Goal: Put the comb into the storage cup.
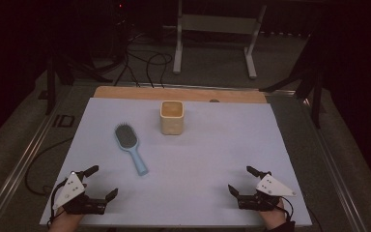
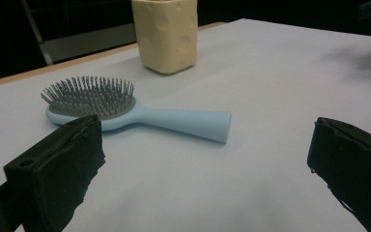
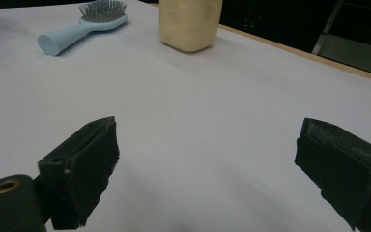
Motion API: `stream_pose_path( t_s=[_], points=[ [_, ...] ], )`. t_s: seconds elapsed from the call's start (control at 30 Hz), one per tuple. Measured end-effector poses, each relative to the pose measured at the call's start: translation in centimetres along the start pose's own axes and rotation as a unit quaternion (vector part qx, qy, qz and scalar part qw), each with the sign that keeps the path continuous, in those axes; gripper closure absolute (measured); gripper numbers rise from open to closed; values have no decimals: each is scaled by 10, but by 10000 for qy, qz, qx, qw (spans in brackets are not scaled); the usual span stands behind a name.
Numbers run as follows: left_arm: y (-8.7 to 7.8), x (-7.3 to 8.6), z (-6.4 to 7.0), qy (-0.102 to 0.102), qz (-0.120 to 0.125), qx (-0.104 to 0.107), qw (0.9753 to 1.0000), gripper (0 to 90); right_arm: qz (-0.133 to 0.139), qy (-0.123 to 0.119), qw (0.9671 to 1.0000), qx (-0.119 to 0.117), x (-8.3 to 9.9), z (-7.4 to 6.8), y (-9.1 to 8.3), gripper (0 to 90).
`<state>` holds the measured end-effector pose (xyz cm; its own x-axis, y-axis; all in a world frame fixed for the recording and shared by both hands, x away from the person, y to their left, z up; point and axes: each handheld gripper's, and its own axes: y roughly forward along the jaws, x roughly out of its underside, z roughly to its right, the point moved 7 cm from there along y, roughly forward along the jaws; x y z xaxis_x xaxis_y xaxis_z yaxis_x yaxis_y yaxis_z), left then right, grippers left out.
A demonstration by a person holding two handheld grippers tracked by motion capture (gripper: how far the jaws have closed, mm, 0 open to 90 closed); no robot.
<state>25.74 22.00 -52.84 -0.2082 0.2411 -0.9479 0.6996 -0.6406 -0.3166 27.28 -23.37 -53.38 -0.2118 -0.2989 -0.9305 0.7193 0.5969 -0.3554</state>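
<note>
Left gripper: jaws spread wide, empty, near table's front edge. Right gripper: same, wide apart, empty. Blue hairbrush flat, bristles up, ahead of left gripper. Cream cup upright just beyond.

My left gripper and right gripper are black, each topped with a grey three-cornered plate dotted with screws, trailing dark cables.
</note>
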Motion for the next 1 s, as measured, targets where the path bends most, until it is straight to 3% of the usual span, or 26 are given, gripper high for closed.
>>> stream_pose_path(
  t_s=[0.6, 1.0],
  points=[
    [1, -6, 7, 121, -139, 77, 9998, 0, 39, 34, 10000, 14, 0, 0, -1, 80],
    [-1, -20, 10, 15, -110, 175, 9998, 0, 123, -5, 9999, 78, -4, 0, -3, 80]
  ],
)
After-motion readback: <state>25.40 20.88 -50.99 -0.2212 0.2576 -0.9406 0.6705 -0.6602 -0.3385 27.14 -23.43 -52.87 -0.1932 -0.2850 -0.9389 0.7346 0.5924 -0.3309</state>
